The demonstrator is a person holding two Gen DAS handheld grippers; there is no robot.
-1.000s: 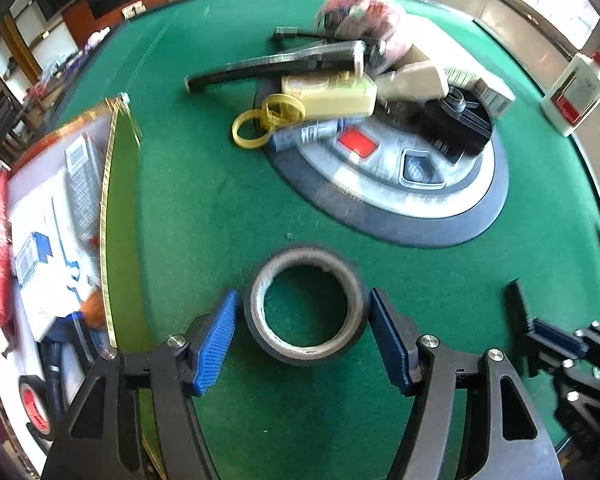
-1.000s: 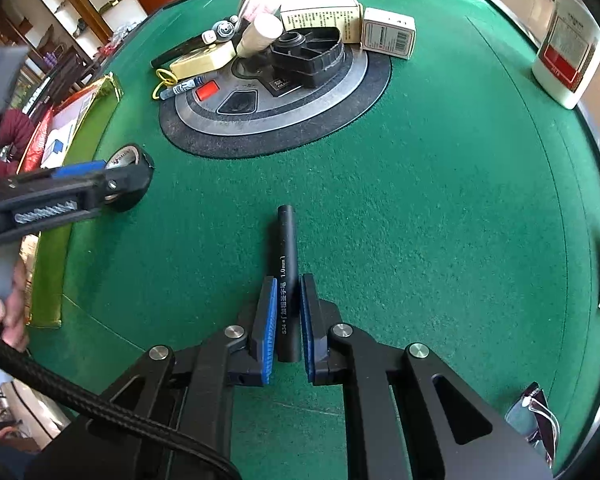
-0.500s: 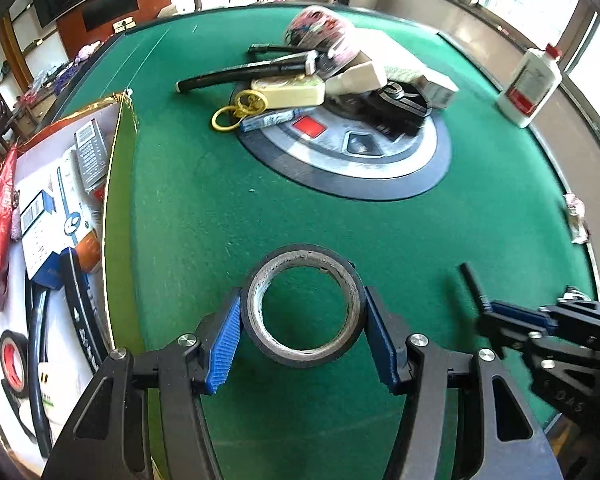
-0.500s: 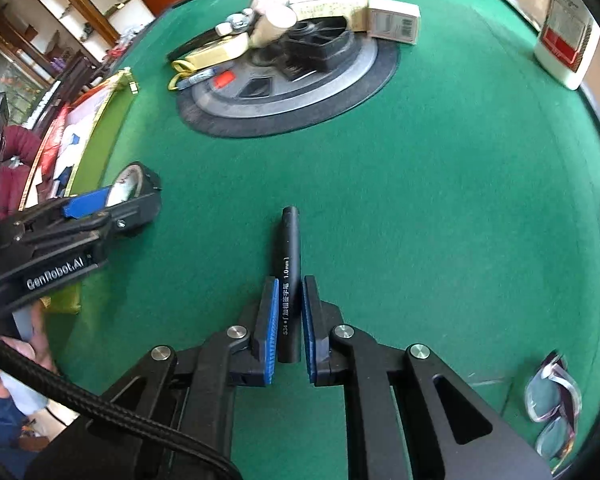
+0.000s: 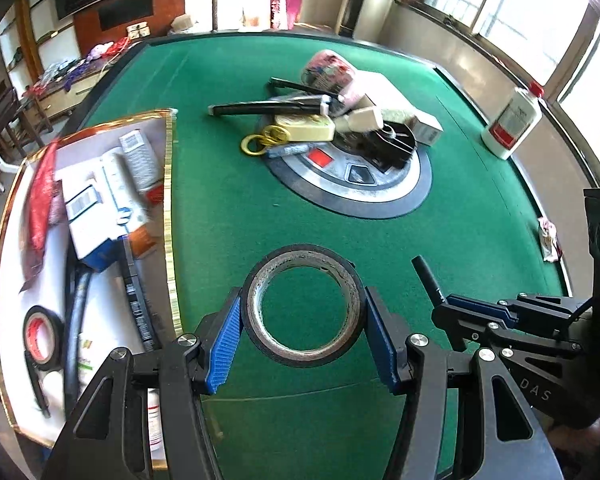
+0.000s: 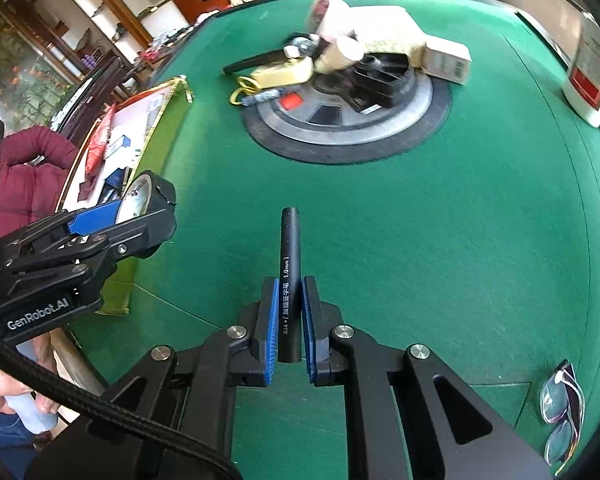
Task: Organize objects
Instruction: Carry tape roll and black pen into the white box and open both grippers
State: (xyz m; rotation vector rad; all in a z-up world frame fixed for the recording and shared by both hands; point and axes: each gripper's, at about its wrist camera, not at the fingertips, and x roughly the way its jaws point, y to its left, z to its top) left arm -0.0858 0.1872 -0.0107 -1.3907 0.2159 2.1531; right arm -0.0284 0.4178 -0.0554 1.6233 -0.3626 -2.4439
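My left gripper (image 5: 303, 310) is shut on a black tape roll (image 5: 300, 254), its blue pads pressing the roll's two sides, and holds it flat above the green felt table (image 5: 220, 216). In the right wrist view the same roll (image 6: 140, 196) shows edge-on in the left gripper (image 6: 136, 210). The right gripper (image 6: 290, 300) is shut on a black marker pen (image 6: 290, 248), which sticks forward out of the pads, clear of the felt. The left wrist view catches the pen (image 5: 424, 272) and the right gripper (image 5: 474, 312) at the lower right.
A gold-rimmed white tray (image 5: 168, 200) at the left holds boxes, a red-cored tape roll (image 5: 40, 336) and other items. Several things are piled on the round centre hub (image 5: 352, 188). A white bottle (image 5: 512, 120) stands far right; glasses (image 6: 560, 412) lie near the front edge.
The left jaws closed onto the tape roll, which lay on the felt, and lifted it. The right gripper rose with the pen. Both views show more of the table.
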